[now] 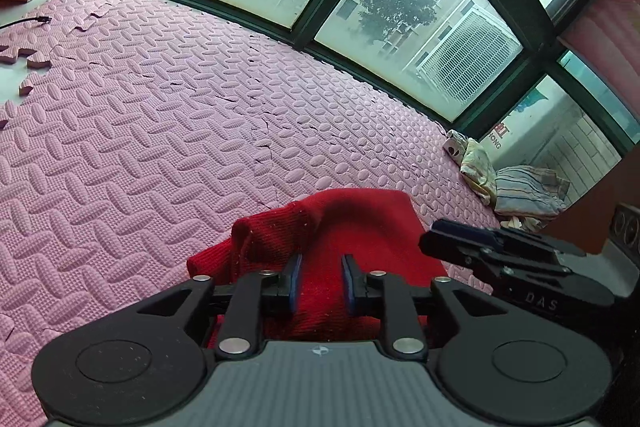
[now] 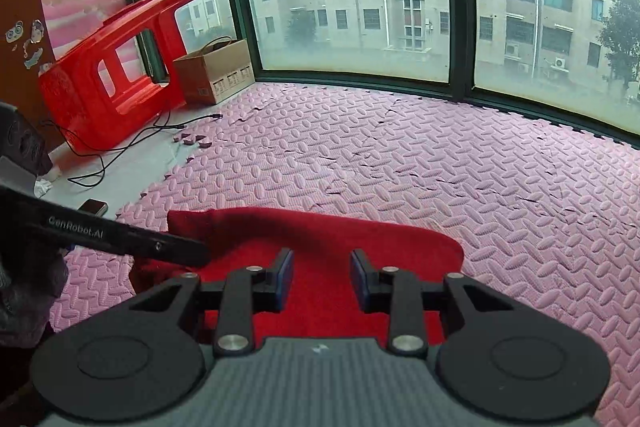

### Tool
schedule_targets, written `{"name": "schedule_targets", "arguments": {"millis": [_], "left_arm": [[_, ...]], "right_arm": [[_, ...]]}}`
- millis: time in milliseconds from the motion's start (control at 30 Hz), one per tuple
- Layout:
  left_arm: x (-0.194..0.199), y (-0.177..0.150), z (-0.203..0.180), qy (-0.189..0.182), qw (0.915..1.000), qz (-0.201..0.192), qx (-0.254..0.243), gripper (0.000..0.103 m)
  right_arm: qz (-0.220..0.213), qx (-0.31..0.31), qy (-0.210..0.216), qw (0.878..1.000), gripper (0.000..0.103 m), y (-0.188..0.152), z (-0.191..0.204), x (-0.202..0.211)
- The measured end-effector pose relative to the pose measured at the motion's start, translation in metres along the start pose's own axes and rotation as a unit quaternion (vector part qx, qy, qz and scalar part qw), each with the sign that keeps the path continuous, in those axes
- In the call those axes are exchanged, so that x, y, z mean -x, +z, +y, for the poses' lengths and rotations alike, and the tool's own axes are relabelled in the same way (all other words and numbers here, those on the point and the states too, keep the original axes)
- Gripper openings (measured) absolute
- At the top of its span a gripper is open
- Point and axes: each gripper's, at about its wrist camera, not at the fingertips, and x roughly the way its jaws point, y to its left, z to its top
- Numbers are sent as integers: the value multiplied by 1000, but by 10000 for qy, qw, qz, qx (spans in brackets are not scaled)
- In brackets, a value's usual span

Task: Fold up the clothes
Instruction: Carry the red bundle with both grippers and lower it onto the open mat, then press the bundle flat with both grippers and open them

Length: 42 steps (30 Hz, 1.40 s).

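While the left wrist view is taken first, a red knitted garment (image 1: 340,227) is seen lying on the pink foam mat (image 1: 160,131) directly under the left gripper (image 1: 321,277). Its jaws are held slightly apart and nothing is pinched between the blue pads; the cloth lies below them, not in them. The far edge of the garment is rolled over into a thick, rounded hump, so a fold appears to have been laid, though loosely. The right gripper (image 1: 448,231) is seen at the right, just above the garment's right edge. A small pile of striped and patterned clothes (image 1: 516,187) is left near the window corner, well apart from the red piece, and is judged to be still unfolded.

From the right wrist view, the same red garment (image 2: 320,239) is shown stretched across the mat (image 2: 440,167) as a long doubled band with a rounded far edge. The right gripper (image 2: 321,281) hangs over it with its jaws a little apart and empty. The left gripper (image 2: 176,249) reaches in from the left over the garment's left end. A red plastic stool (image 2: 112,75), a cardboard box (image 2: 216,71) and a black cable (image 2: 120,151) are seen beyond the mat. One fold is judged done; further folds and the other pile remain.
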Motion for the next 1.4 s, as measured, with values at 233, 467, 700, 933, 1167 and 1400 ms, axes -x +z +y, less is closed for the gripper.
{"name": "schedule_targets", "arguments": {"millis": [233,467,700,933,1167,1400], "left_arm": [[4,-12,-9,86,9982,20,-593,25],[-2,-18,9,69,9988,120,-476,25],[12,-10,20,-218,9997,-52,-107,27],[12,4,19,-269,9994,-226,41,27],[-4,6,25,23,9994,-190,281,24],[-9,-3,37,94,9978,-147,647,20]], "right_arm": [[329,52,246,9991,32,18,21,-56],[629,130,190,9978,32,9,28,-89],[352,302,235,9986,32,16,26,-52],[319,959,205,9947,32,-6,51,-7],[263,794,140,9964,31,-42,72,-13],[51,982,-124,9951,31,-65,82,-22]]}}
